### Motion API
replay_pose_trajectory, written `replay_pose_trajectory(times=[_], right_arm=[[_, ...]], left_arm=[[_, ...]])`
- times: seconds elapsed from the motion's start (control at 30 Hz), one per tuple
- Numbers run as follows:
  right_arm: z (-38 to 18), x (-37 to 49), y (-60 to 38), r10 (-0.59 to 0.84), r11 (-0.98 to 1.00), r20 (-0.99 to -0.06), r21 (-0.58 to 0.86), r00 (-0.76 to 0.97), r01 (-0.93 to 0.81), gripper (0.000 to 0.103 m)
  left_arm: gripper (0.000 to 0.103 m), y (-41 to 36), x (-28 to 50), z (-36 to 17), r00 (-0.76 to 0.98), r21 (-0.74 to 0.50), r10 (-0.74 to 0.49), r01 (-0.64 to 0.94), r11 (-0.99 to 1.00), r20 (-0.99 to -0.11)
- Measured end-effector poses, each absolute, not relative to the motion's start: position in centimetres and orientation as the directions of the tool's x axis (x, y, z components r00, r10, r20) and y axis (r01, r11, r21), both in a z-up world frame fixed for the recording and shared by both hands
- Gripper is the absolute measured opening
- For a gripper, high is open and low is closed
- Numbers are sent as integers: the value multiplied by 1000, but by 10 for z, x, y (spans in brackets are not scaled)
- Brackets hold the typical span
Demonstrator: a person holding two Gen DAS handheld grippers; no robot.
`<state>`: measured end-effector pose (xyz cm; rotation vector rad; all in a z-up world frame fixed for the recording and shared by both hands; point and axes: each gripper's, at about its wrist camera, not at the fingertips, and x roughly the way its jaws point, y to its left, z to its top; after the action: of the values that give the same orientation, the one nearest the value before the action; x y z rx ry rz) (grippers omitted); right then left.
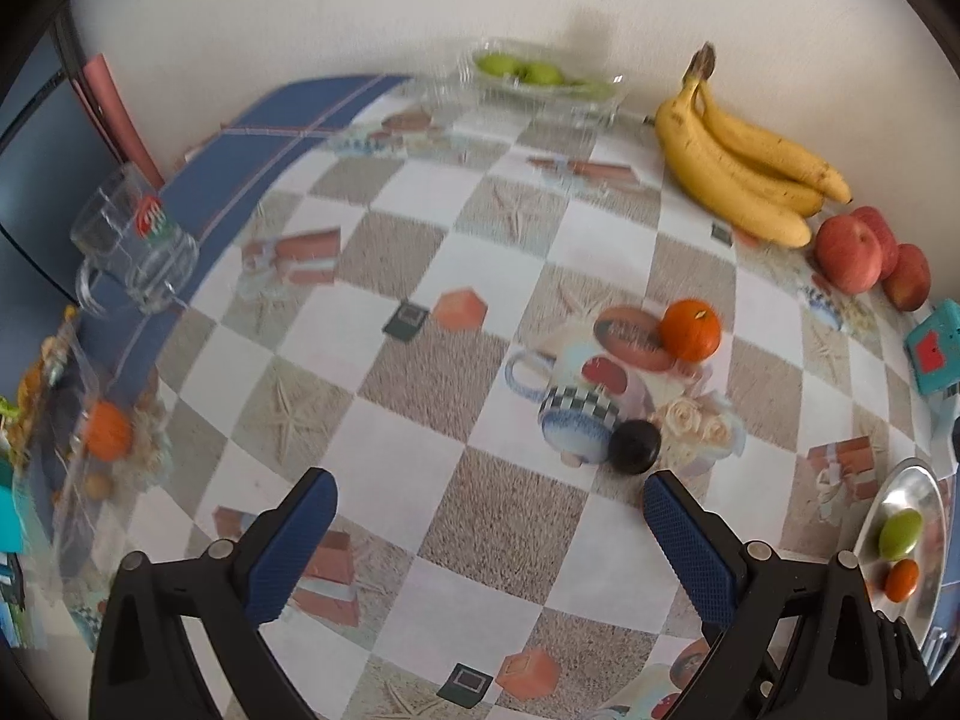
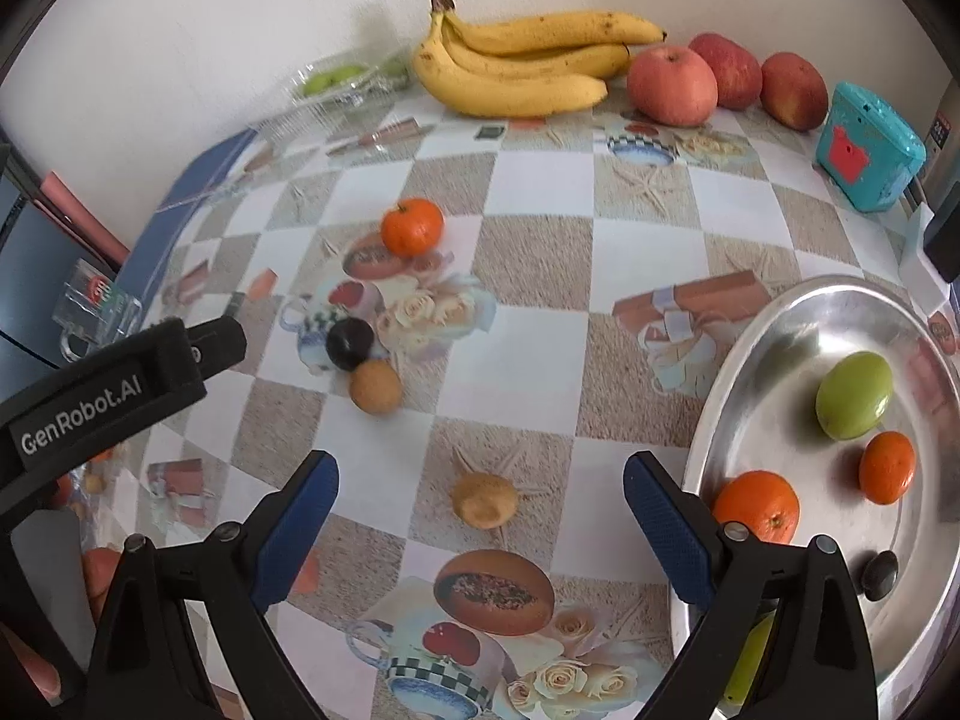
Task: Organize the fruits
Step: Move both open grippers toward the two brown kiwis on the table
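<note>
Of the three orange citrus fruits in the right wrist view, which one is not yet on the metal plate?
The orange on the tablecloth, above the dark plum. The other two oranges lie inside the metal plate.

Both wrist cameras look forward and down over the checkered tabletop point(image 1: 480, 276) toward the back wall, the right view nearer the metal plate point(image 2: 750, 348), sharing the bananas point(image 1: 738, 162) and central orange point(image 1: 690, 329).

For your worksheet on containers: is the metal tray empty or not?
Not empty. The tray holds a green fruit, two oranges and a dark fruit.
</note>
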<state>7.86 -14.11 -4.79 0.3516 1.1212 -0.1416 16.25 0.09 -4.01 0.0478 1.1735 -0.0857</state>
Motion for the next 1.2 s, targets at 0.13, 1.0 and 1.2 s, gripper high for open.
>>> replay_pose_trajectory(times=[0.13,1.0,1.2], right_arm=[[-55,79,-139,64,938,-907,197,416,285,96],[-74,80,-139,125,934,-913,240,389,264,28],[-74,79,-139,146,930,-909,261,390,261,27]], left_arm=[[103,3,163,-51,355,-24,-48,70,997,-934],[92,-2,159,-66,270,-196,-199,36,980,-942],[91,-2,159,-67,261,-211,-212,33,977,-942]])
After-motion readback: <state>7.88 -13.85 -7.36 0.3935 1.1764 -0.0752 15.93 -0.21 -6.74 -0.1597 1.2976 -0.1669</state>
